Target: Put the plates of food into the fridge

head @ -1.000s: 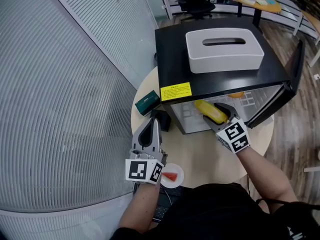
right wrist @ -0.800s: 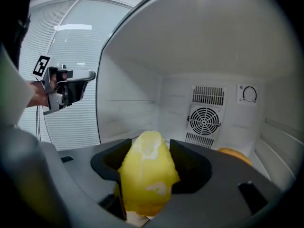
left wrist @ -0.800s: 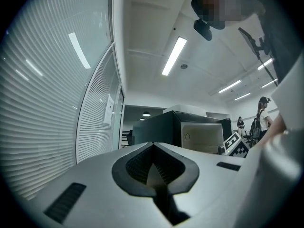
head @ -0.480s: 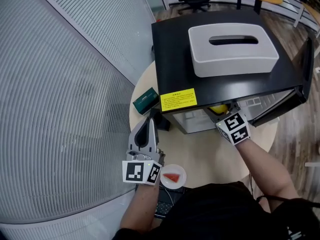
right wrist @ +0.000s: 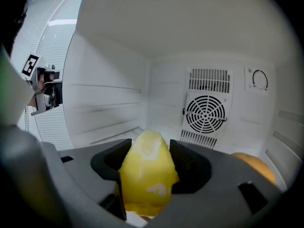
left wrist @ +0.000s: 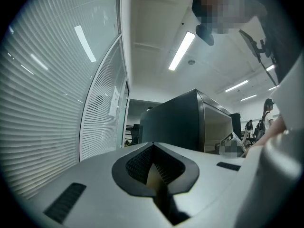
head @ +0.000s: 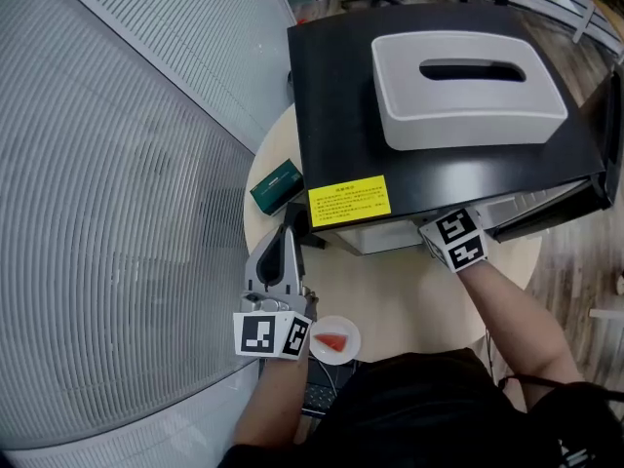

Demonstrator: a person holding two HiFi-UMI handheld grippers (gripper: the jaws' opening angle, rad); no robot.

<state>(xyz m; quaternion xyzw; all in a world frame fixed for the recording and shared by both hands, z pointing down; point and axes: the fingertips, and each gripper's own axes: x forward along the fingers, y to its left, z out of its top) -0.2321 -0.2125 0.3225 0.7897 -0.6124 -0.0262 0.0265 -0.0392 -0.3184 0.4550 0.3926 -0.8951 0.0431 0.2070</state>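
The black mini fridge (head: 429, 115) stands on the round table (head: 409, 291) with its door (head: 612, 115) swung open to the right. My right gripper (right wrist: 149, 148) is inside the white fridge interior, shut on a yellow piece of food (right wrist: 145, 175). In the head view only its marker cube (head: 456, 241) shows under the fridge top. An orange item (right wrist: 254, 167) lies on the fridge floor to the right. My left gripper (head: 289, 232) hovers over the table's left side, shut and empty. A small white plate with a red slice (head: 334, 341) sits by its marker cube.
A grey tissue box (head: 468, 86) rests on the fridge top. A green box (head: 277, 185) lies at the table's left edge near a ribbed glass wall (head: 117, 213). The fan grille (right wrist: 205, 113) is on the fridge's back wall.
My right gripper has pushed forward into the fridge, and the yellow food has passed out of the head view under the fridge top. The left gripper stays shut near the small plate.
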